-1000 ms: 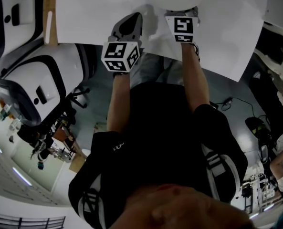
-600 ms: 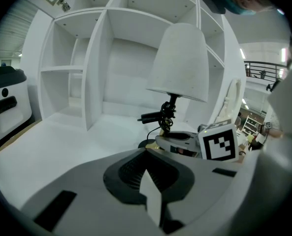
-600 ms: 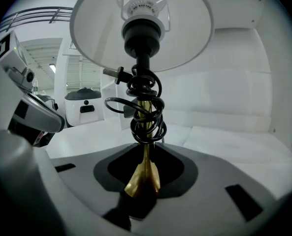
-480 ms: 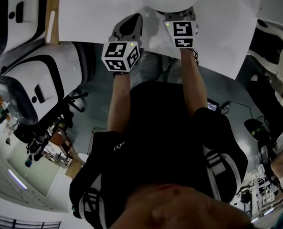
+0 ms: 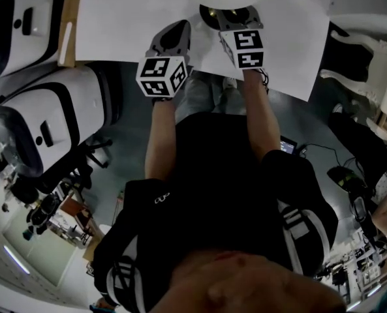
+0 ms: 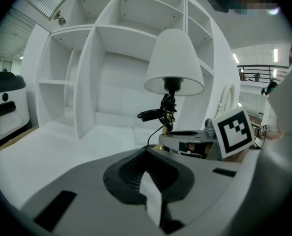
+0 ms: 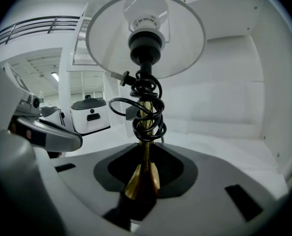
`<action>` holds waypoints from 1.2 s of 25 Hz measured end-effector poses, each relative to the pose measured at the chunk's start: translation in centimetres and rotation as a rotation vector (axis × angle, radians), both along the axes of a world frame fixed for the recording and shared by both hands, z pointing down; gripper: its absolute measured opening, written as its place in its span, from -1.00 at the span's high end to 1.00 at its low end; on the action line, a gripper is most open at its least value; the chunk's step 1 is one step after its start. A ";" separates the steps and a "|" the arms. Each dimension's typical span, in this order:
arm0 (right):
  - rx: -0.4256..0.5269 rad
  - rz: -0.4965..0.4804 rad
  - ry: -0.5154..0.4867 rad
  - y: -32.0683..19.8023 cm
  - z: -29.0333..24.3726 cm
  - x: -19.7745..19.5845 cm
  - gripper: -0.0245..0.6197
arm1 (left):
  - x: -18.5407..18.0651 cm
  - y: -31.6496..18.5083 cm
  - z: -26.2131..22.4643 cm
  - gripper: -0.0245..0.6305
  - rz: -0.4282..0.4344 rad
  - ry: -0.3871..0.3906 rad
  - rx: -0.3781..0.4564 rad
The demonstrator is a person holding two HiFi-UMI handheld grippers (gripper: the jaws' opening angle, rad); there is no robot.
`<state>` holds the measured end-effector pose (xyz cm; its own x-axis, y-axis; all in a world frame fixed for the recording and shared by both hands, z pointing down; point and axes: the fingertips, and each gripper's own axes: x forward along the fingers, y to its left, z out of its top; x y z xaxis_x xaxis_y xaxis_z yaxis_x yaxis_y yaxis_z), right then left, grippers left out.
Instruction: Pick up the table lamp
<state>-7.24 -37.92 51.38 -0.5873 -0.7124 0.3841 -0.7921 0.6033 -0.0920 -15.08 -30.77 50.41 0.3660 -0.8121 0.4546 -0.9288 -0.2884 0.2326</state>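
Observation:
The table lamp (image 7: 145, 127) has a white shade (image 6: 174, 63), a brass stem and a black cord coiled around the stem. My right gripper (image 7: 142, 181) is shut on the flared lower part of the brass stem and holds the lamp upright above the white table (image 5: 128, 25). The head view shows the lamp (image 5: 229, 12) just beyond the right gripper (image 5: 235, 21). My left gripper (image 6: 150, 191) is beside it on the left, apart from the lamp. Its jaws stand slightly apart with nothing between them. It also shows in the head view as the left gripper (image 5: 175, 31).
A white shelf unit (image 6: 111, 58) with open compartments stands behind the lamp. Two large white machines (image 5: 43, 122) sit at the left of the table. A white chair (image 5: 356, 51) is at the right, past the table's edge.
Both grippers have risen and moved further over the table. The lamp has come up with the right gripper, and its dark underside now shows in the head view.

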 end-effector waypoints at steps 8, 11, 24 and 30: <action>0.018 -0.037 0.002 2.7 -4.7 2.8 0.57 | 1.1 1.0 -2.8 0.90 -0.105 -0.004 0.068; 0.030 -0.054 0.007 3.9 -6.4 3.6 0.57 | 1.8 1.4 -4.3 0.89 -0.128 0.002 0.105; 0.116 -0.084 -0.025 6.1 -15.8 6.5 0.58 | 4.9 0.7 -13.1 0.89 -0.107 0.020 0.283; 0.144 -0.066 -0.032 6.7 -17.2 7.7 0.58 | 6.3 1.2 -14.6 0.90 -0.069 0.013 0.322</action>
